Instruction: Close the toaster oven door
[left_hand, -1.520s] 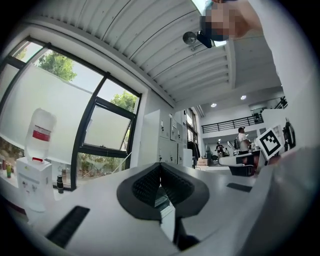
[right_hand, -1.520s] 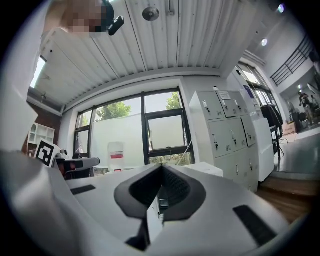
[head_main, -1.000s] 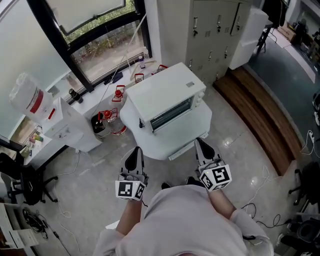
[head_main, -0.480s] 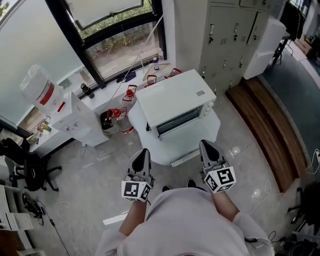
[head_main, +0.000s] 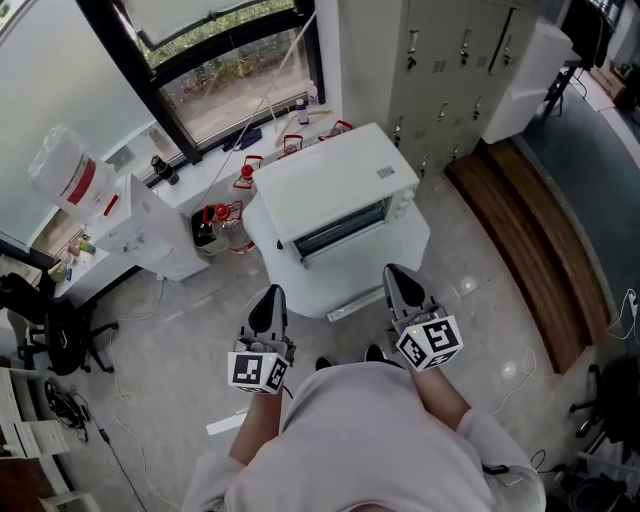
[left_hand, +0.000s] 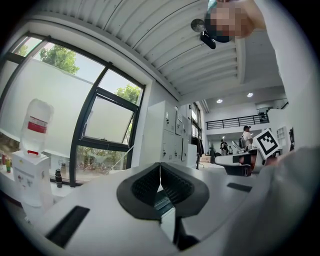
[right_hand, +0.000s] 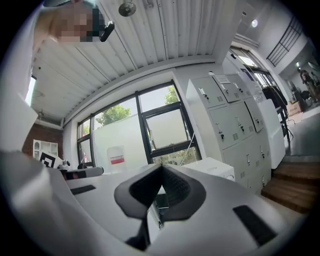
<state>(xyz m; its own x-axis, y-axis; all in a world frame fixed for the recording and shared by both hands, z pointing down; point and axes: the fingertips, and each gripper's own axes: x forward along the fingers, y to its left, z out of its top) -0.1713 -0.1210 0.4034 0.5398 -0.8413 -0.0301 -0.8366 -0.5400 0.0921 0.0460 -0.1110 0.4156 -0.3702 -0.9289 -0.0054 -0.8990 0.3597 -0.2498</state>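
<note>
**Obs.** The white toaster oven (head_main: 330, 185) sits on a round white worktop (head_main: 405, 262) near the window (head_main: 240, 80), with its front toward the person. From above, the door (head_main: 340, 230) shows only as a dark glazed band along that front. A pale bar (head_main: 355, 304) juts past the worktop's near rim. It may be the handle of a lowered door, but I cannot tell whether the flap lies flat or part raised.

**Claws.** The left claw (head_main: 269, 294) and right claw (head_main: 394, 272) are both pressed together with nothing between the pads. They point level toward the oven from either side of the pale bar and touch nothing.

**Risks, as I judge them:**
1. With the tips together, the door has to be pushed or lifted, not pinched. A rounded tip could skid off the door's edge, and the flap would drop back with a bang.
2. Contact from one side only may rack the door on its hinges and leave it unlatched.
3. The oven looks unrestrained. A level shove, rather than an up-and-over sweep, could slide the whole box back across the worktop toward the window.
4. Too brisk a swing could slam the glass and bounce the door ajar.
5. The bar overhangs close to the person, so leaning in could knock it.
</note>
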